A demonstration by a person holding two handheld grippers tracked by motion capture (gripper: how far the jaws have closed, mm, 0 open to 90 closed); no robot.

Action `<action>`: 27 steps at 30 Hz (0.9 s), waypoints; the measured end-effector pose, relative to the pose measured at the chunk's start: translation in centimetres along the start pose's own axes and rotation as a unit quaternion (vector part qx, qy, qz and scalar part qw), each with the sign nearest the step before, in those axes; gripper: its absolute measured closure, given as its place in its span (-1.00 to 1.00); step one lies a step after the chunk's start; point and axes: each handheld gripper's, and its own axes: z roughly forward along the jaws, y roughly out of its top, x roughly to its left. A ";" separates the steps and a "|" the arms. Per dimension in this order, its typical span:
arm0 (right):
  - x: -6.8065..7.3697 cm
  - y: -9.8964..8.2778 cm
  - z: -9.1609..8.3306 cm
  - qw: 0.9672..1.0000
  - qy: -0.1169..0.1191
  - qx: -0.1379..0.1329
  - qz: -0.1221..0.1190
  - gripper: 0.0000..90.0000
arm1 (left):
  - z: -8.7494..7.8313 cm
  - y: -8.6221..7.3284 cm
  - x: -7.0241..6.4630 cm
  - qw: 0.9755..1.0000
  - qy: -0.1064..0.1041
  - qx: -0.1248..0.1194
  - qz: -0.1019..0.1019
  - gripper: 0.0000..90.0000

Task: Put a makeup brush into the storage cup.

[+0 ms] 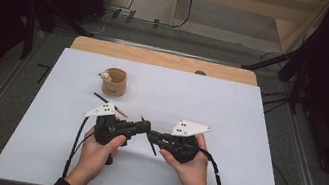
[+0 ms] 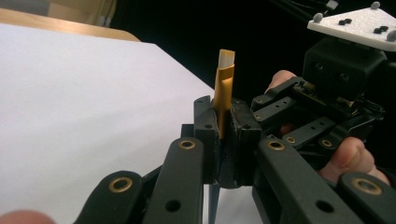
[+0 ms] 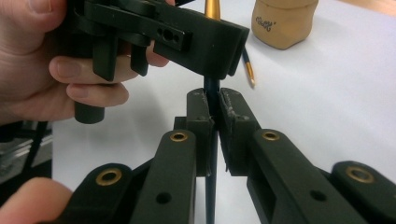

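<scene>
Both claws clamp one paintbrush (image 2: 224, 88) above the white surface (image 1: 246, 136): the left claw (image 1: 145, 129) closed on its gold ferrule, the right claw (image 1: 154, 135) closed on its dark handle. A second brush (image 1: 110, 103) lies near a tan cup (image 1: 114, 81).

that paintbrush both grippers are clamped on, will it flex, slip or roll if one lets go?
The paintbrush looks thin and rigid: its dark handle runs straight between the right gripper and left gripper, so probably little flex. The gold ferrule looks smooth, so slipping seems possible. Its round shaft would likely roll on the flat white table if dropped.
</scene>
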 end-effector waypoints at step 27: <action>0.6 -0.7 1.3 0.999 -0.016 0.027 -0.008 0.91 | 0.0 0.1 -0.7 1.000 0.011 -0.001 0.020 0.74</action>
